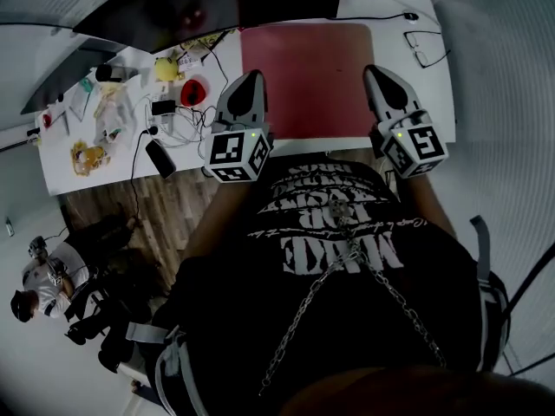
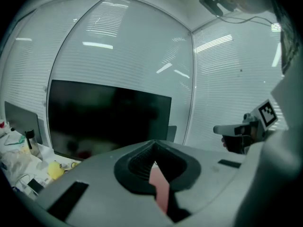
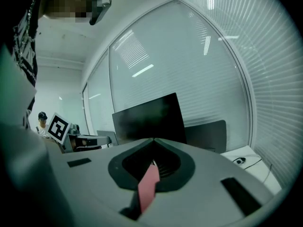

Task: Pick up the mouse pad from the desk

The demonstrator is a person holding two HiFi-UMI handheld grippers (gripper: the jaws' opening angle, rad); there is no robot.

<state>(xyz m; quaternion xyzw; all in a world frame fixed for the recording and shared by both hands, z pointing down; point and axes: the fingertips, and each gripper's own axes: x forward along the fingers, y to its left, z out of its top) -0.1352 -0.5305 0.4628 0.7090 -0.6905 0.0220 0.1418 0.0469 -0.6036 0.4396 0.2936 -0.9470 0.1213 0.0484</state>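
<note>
The red mouse pad lies spread in front of the dark monitor on the white desk. My left gripper sits on the pad's near left corner and my right gripper on its near right corner. Both are shut, and a red strip of the pad shows pinched between the jaws in the left gripper view and the right gripper view. Whether the pad is off the desk I cannot tell. Each gripper view also catches the other gripper off to the side.
Left of the pad lie a yellow toy, a red object, cables and a black phone. Glasses and a mouse lie at the right. A person sits on the floor at lower left.
</note>
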